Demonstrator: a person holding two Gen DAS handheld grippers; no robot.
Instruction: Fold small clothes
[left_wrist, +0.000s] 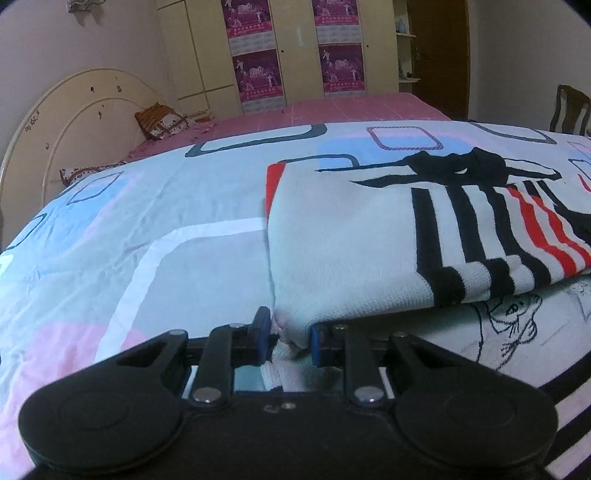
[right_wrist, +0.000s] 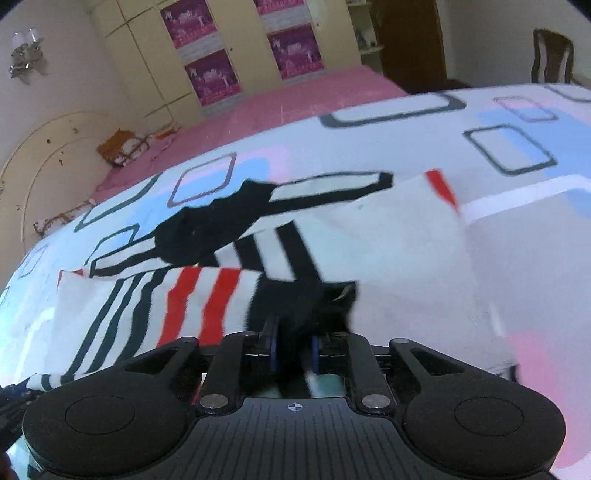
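Observation:
A small white shirt (left_wrist: 351, 251) with black and red stripes and a black collar lies partly folded on the patterned bed sheet (left_wrist: 147, 240). My left gripper (left_wrist: 288, 338) is shut on the shirt's white hem corner. In the right wrist view the same shirt (right_wrist: 388, 251) lies ahead, with the striped sleeve (right_wrist: 207, 295) folded across it. My right gripper (right_wrist: 293, 350) is shut on a black part of the shirt, near the sleeve cuff.
The bed sheet (right_wrist: 517, 147) covers the near part of a bed; a pink bedspread (left_wrist: 351, 107) lies beyond. A headboard (left_wrist: 74, 122) and pillows (left_wrist: 162, 120) are at far left. Wardrobes (left_wrist: 295, 48) stand behind, a chair (right_wrist: 552, 55) at right.

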